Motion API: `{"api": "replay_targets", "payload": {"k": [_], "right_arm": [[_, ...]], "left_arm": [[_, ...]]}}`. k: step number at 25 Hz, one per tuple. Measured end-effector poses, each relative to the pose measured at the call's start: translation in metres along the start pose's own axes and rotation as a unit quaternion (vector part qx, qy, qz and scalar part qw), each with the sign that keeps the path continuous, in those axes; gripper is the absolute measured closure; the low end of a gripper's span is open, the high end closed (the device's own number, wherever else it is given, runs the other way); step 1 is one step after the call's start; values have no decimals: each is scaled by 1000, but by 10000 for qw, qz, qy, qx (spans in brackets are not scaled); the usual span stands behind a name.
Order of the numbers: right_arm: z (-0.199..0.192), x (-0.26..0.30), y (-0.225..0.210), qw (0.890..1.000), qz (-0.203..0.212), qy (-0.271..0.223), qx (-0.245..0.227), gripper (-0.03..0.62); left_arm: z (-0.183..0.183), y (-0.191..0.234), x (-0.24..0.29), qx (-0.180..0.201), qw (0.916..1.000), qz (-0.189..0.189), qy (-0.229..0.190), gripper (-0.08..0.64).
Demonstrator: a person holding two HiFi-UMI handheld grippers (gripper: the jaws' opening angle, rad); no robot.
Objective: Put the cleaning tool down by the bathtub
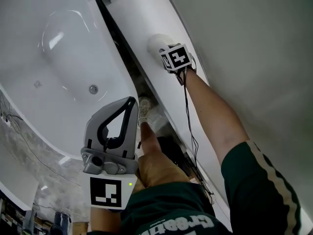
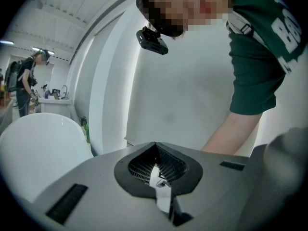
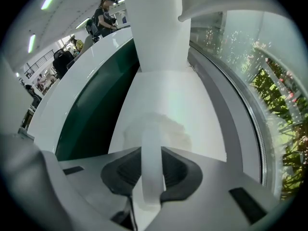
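Where the head view looks steeply down, the glossy white oval bathtub [image 1: 112,72] fills the upper left, its round metal drain [image 1: 93,89] showing. A narrow dark gap [image 1: 122,48] separates it from a smooth white curved ledge [image 1: 146,18]. The right gripper [image 1: 168,53] reaches down over that ledge at the end of a long bare arm. Just beyond its marker cube sits a rounded white shape [image 1: 157,44], probably the cleaning tool's head. The left gripper [image 1: 128,106] hangs close to the camera, well apart from the tool, above a pale shoe [image 1: 144,109]. Its tips meet.

In the left gripper view, the left gripper [image 2: 155,150] has its dark ribbed pads drawn together. Only a small white sliver shows low in the slit, and I cannot identify it. Beyond are the tub's rounded end [image 2: 38,143], a grey wall and the person's green sleeve [image 2: 255,71].

In the right gripper view, the right gripper [image 3: 151,162] pinches the flat white handle [image 3: 150,177] of the white cleaning tool. The handle runs straight out along the jaws to a soft, fluffy whitish head [image 3: 161,129]. The head lies against or just over the white ledge [image 3: 192,100], but contact cannot be confirmed. The tool's long axis points down at that surface, so the right hand alone has to set it down. A thick white column [image 3: 159,28] stands ahead, a dark green band [image 3: 101,95] runs on the left, and glass with plants [image 3: 269,105] is on the right. Nothing lies between head and ledge.
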State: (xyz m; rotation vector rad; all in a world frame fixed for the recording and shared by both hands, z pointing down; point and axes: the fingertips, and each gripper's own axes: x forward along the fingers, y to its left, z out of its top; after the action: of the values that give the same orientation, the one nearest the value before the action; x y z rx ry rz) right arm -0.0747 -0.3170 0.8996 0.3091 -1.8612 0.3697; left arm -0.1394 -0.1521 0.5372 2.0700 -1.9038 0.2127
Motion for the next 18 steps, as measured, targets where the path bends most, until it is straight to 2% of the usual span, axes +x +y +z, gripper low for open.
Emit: {"api": "replay_targets", "payload": {"k": [4,9,11,15,18], "right_arm": [[-2,0,-2,9996,61,-267,60,494],[-1,-2,3,9992,80,-374,62,487],[0,-3,8,9987,176,-477,69,443],[-4,-6,9,9979,161,-613,-108,410],[-6,-5,7,9971,118,-735,-135,386]], "left_arm": [[-6,-11,0,-42,10000,-33,-5,558],[-8,-16,-4,4,9998,-156,87,558],[-5,-18,-3,-1,9999,-151,57,558],[-3,-22,-1,112,9999,-98,42,558],[-5,-21,0,52,10000,-66,50,558]]}}
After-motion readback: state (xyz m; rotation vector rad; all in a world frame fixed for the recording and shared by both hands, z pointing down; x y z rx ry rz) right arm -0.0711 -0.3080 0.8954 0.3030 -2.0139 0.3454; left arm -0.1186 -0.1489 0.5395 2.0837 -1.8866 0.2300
